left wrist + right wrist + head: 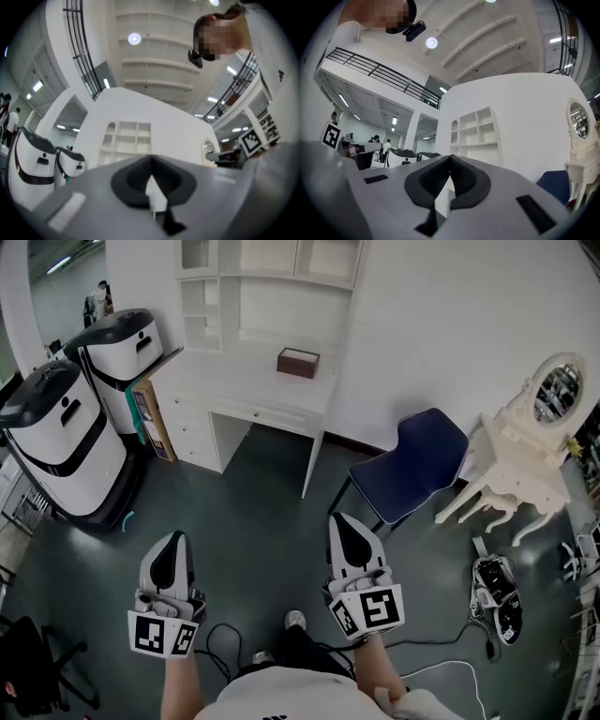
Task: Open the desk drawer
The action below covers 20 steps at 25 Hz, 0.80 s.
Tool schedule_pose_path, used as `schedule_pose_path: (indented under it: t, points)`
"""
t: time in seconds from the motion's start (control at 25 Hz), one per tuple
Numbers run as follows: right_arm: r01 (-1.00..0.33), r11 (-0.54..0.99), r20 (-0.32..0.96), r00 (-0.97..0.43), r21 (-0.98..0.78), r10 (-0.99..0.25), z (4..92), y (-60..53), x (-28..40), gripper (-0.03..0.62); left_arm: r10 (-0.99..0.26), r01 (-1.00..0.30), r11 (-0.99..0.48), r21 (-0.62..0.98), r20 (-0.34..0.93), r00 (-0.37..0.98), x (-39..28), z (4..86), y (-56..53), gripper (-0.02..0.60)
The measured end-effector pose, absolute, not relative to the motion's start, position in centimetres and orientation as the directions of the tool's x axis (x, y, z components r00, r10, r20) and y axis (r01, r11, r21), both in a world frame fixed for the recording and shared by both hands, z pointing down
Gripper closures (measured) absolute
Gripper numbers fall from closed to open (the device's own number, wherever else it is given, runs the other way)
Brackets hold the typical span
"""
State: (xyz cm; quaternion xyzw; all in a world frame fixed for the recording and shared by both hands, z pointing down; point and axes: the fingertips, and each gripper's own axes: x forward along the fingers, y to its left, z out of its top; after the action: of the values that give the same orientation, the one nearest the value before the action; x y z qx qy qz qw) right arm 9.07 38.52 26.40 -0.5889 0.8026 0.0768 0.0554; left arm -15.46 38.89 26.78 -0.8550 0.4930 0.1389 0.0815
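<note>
The white desk point(246, 381) with a shelf hutch stands against the far wall. Its drawer point(265, 414) sits flush under the desktop, closed. A brown box point(298, 362) rests on the desktop. Both grippers hover over the dark floor, well short of the desk and pointing toward it. My left gripper point(173, 538) is shut with nothing in it, and so is my right gripper point(340, 518). In the left gripper view the left gripper's point(151, 158) jaws meet below the hutch point(126, 140). In the right gripper view the right gripper's point(450, 157) jaws meet below the hutch point(477, 129).
Two white-and-black machines point(56, 432) point(122, 348) stand left of the desk. A blue chair point(417, 465) is right of it, and a white vanity with a mirror point(525, 442) beyond. A small device point(495, 592) and cables lie on the floor at right. People stand far off at left point(377, 143).
</note>
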Motion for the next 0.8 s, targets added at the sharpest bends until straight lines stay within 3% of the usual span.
schedule_pose_path:
  t: [0.8]
  points:
    - [-0.934, 0.351, -0.176, -0.358, 0.070, -0.917, 26.3, 26.9, 14.5, 0.594, -0.826, -0.869, -0.494, -0.002, -0.310, 0.470, -8.6, 26.8, 27.8, 0.577]
